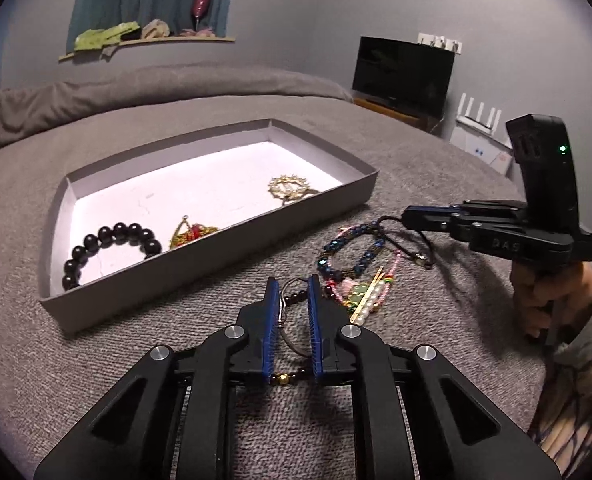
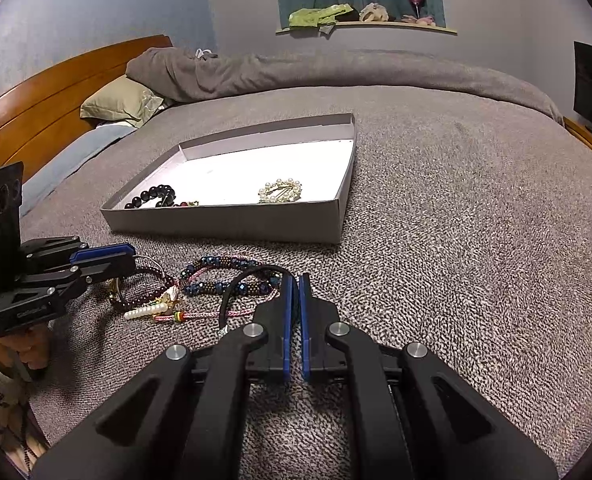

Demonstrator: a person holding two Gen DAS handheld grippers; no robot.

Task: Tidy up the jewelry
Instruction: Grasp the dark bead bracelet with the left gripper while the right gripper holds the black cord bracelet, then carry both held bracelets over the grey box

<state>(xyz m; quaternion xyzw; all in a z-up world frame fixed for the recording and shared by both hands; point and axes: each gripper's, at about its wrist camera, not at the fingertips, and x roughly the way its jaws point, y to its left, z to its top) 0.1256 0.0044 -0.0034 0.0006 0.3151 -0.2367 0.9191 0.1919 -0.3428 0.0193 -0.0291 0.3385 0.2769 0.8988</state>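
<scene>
My left gripper (image 1: pixel 293 282) is shut on a dark red bead bracelet (image 1: pixel 296 298) with a thin wire ring, which passes between its blue pads on the bed. It shows at the left of the right wrist view as well (image 2: pixel 130 256). My right gripper (image 2: pixel 295 278) is shut, and a black cord (image 2: pixel 252 271) arches up to its tip; the cord belongs to the blue bead bracelet (image 1: pixel 336 246). Pearl and pink cord pieces (image 1: pixel 370 308) lie tangled beside them. The grey tray (image 1: pixel 216 252) holds a black bead bracelet (image 1: pixel 108 233), a gold and red pendant (image 1: pixel 190 234) and a pearl brooch (image 2: pixel 280 192).
Everything lies on a bed with a grey knitted cover (image 2: pixel 456 240). A rolled grey blanket (image 2: pixel 336 72), a pillow (image 2: pixel 120 104) and a wooden headboard (image 2: pixel 56 92) are behind the tray. A dark screen (image 1: pixel 404 72) stands to the right. A person's hand (image 1: pixel 544 292) holds the right gripper's handle.
</scene>
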